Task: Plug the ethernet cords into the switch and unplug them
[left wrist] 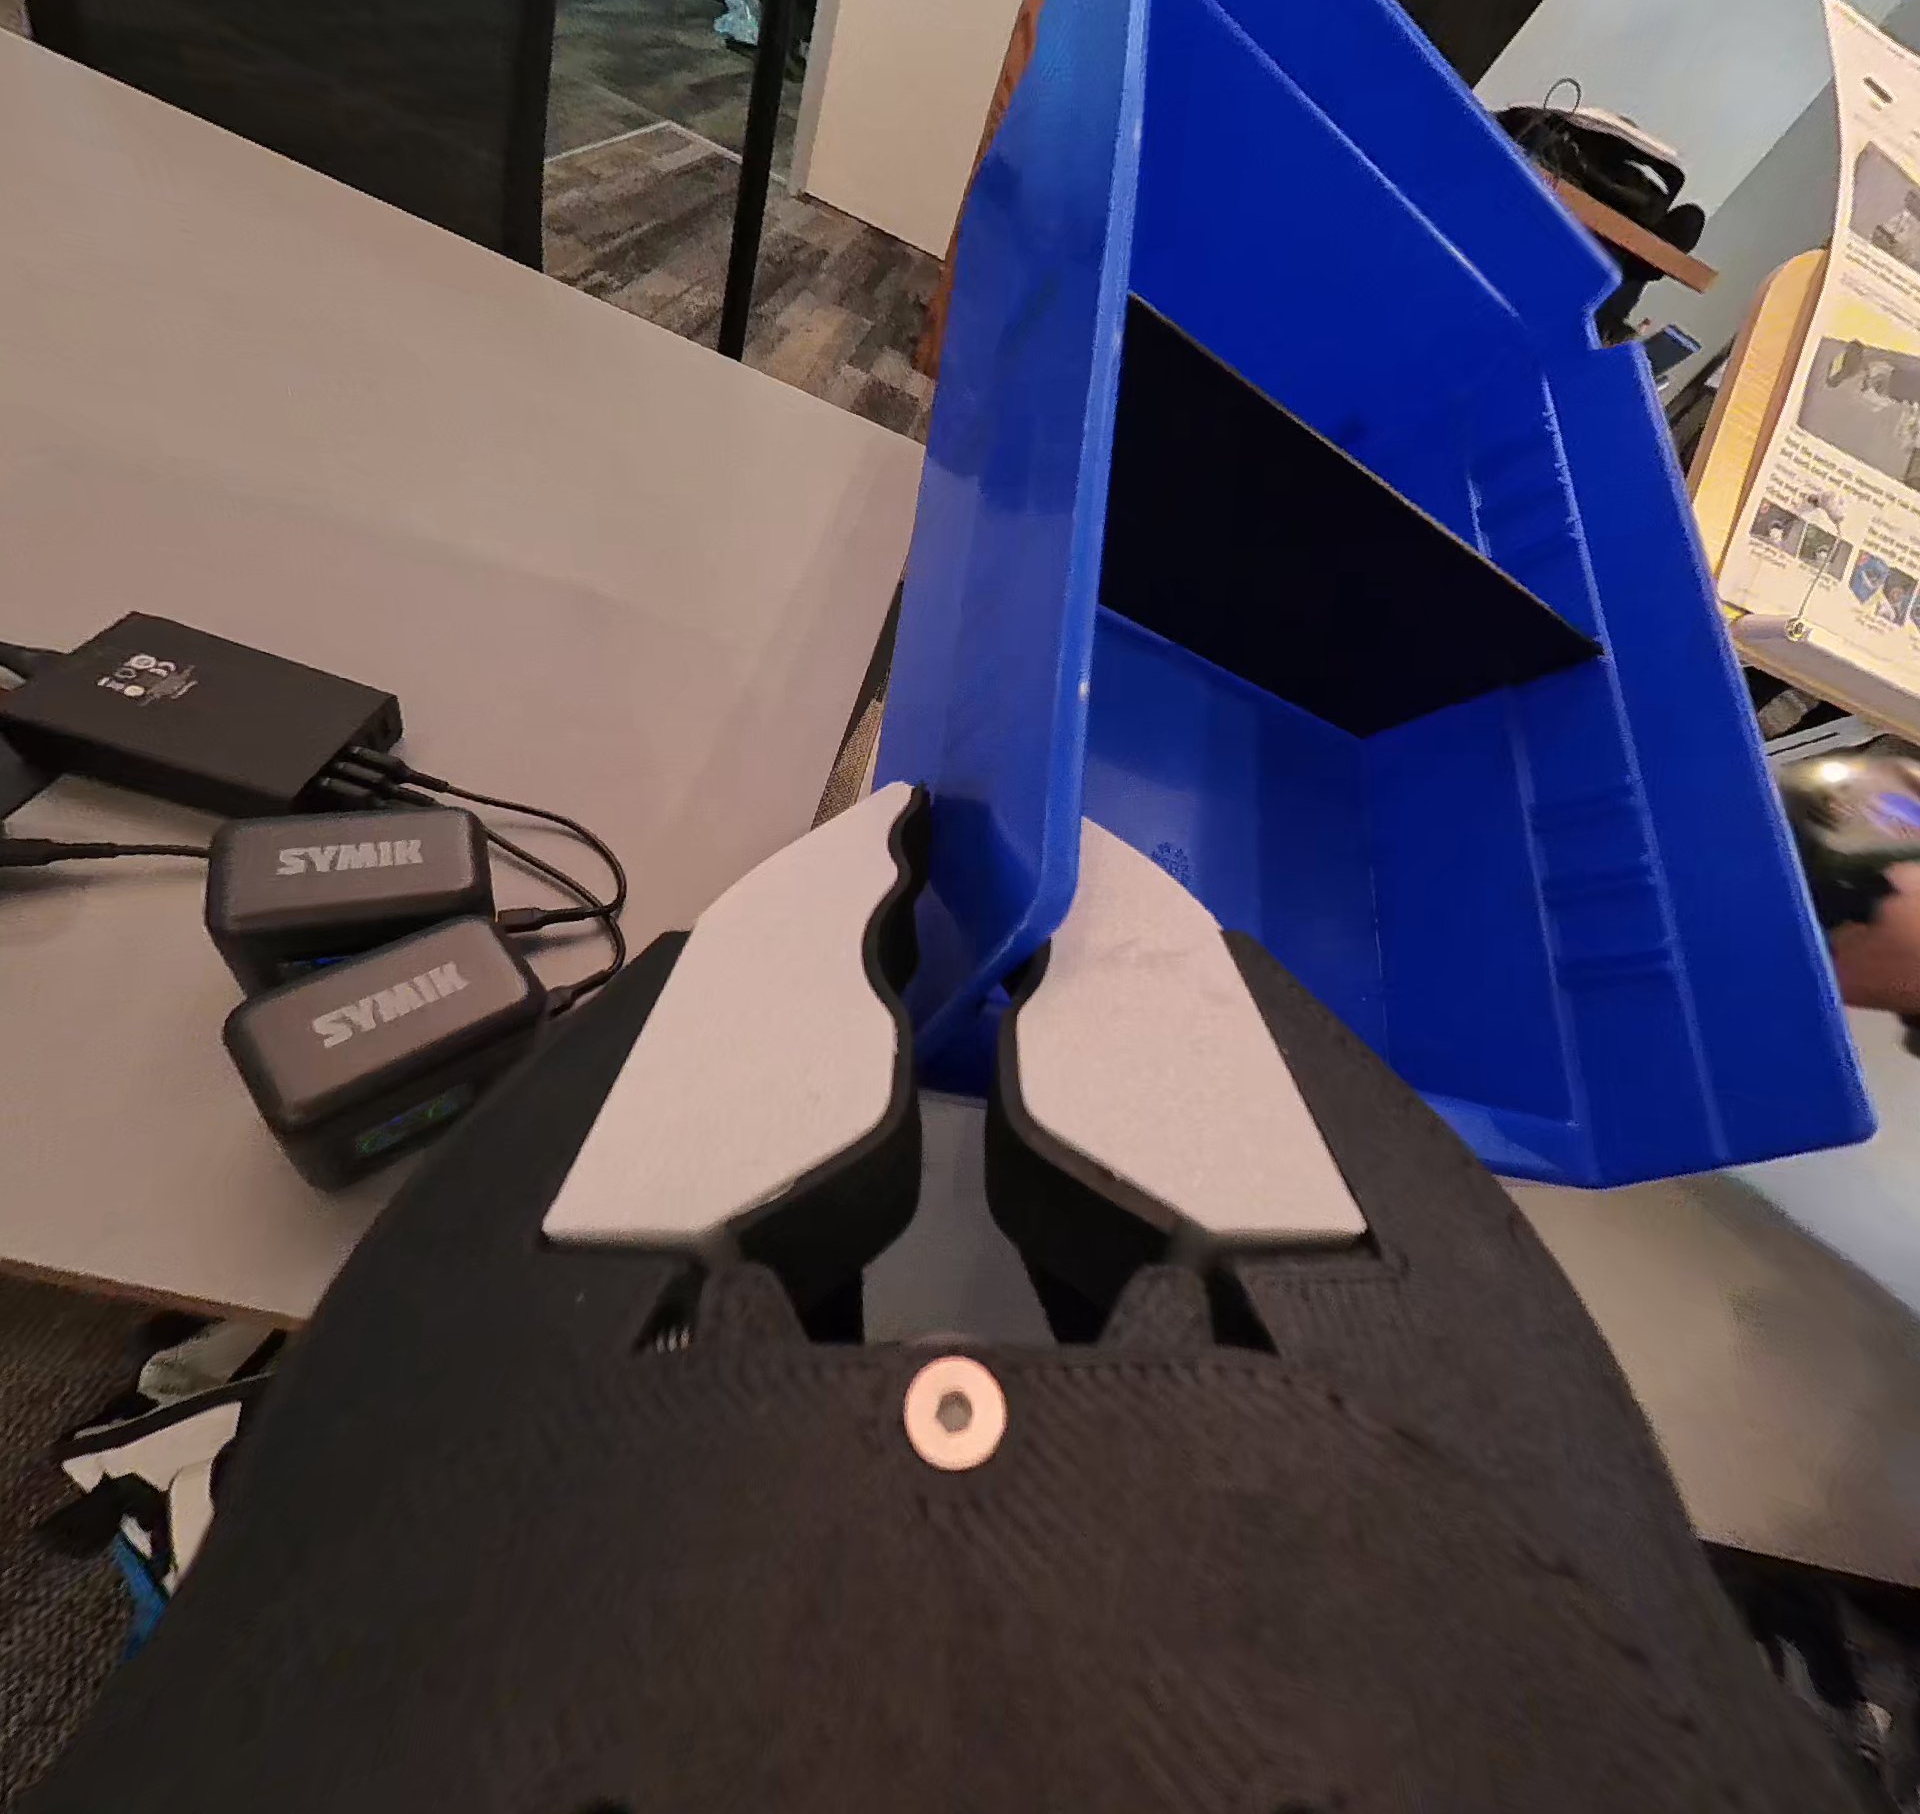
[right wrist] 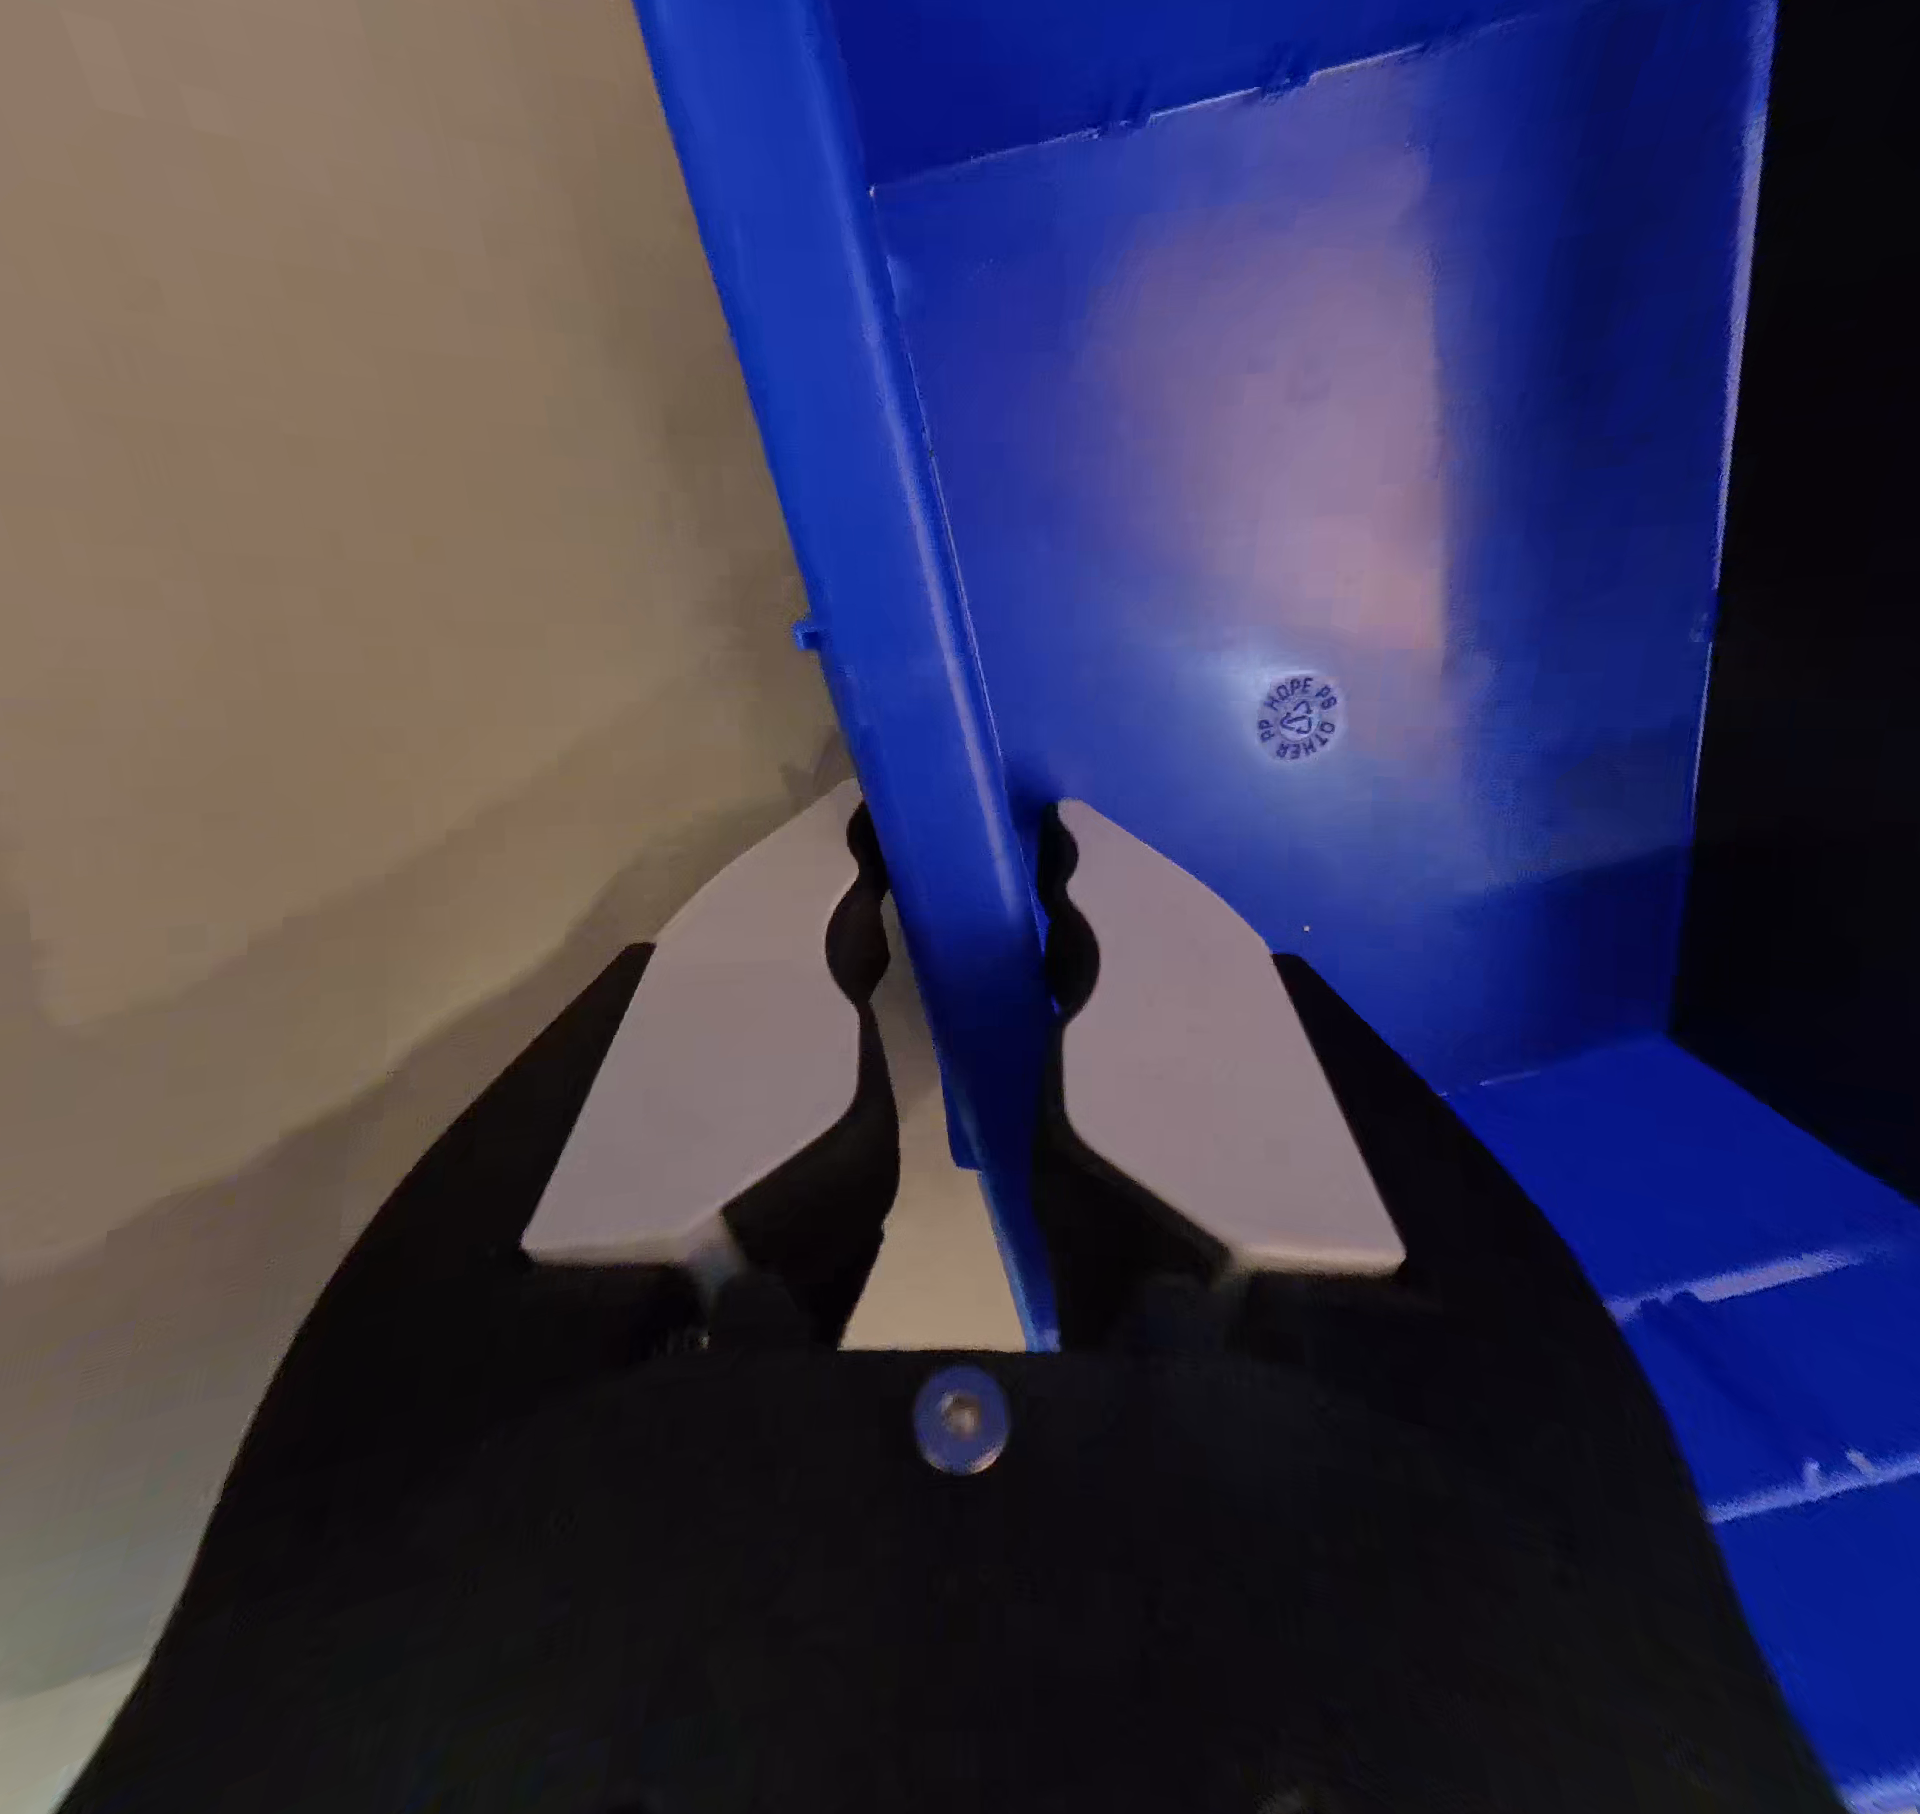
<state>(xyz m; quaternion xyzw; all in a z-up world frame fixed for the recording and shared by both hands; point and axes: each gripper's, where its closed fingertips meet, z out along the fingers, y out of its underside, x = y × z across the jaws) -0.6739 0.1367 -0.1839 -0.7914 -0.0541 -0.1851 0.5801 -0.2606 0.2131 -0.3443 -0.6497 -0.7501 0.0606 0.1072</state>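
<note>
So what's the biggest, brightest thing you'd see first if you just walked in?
The big blue bin fills the middle of both views, tipped up off the grey table, with a dark divider across its inside. Each hand-held gripper pinches one of its walls: the left hand-held gripper near its corner, the right hand-held gripper on an edge. To the left on the table sit two small grey boxes with black cables.

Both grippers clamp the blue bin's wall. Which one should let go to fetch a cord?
Probably the right gripper. The left gripper grips the blue bin near a corner, likely steadier. No cord is visible.
</note>
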